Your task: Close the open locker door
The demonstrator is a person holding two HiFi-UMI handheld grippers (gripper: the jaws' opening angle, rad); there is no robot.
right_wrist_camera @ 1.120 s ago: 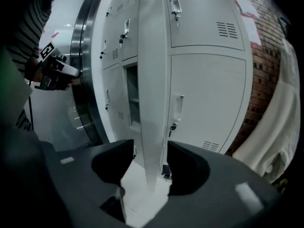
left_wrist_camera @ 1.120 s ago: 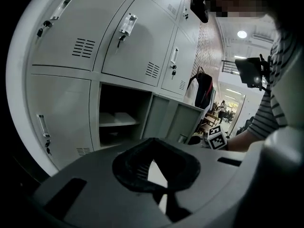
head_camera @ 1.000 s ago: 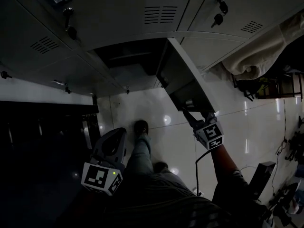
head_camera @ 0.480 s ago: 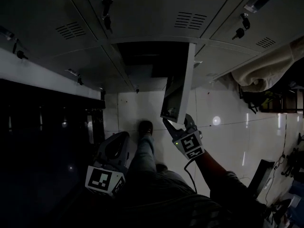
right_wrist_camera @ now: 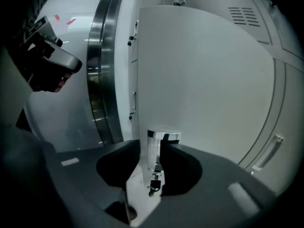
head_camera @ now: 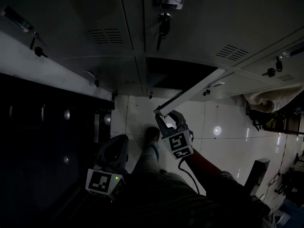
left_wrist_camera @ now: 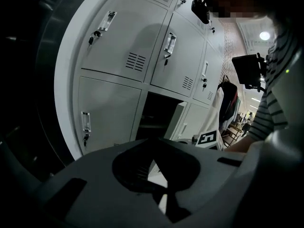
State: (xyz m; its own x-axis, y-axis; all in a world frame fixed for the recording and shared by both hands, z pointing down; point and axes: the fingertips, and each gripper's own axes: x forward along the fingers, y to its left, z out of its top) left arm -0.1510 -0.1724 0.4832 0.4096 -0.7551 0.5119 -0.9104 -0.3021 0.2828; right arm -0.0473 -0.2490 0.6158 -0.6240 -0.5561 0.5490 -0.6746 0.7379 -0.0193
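The grey locker door (head_camera: 190, 95) stands part-way open in front of its dark compartment (head_camera: 175, 75). My right gripper (head_camera: 170, 120) sits at the door's free lower corner. In the right gripper view the door (right_wrist_camera: 204, 80) runs edge-on between the closing jaws of the right gripper (right_wrist_camera: 154, 163). The pads press the clear handle (right_wrist_camera: 159, 148) from both sides, and a key (right_wrist_camera: 154, 186) hangs below it. My left gripper (head_camera: 114, 146) hangs low beside my leg, shut and holding nothing. From the left gripper (left_wrist_camera: 164, 194) the door (left_wrist_camera: 176, 125) shows beyond the jaws.
Closed lockers with keys (head_camera: 161, 25) surround the open one. My leg and shoe (head_camera: 152, 134) stand on the glossy tiled floor (head_camera: 223, 127) just below the door. A white cloth (head_camera: 270, 101) hangs at the right. A steel column (right_wrist_camera: 102, 80) stands to the left of the lockers.
The door has swung from wide open toward its compartment. My right gripper moved left with it and its jaws narrowed onto the edge. The left gripper stayed put.
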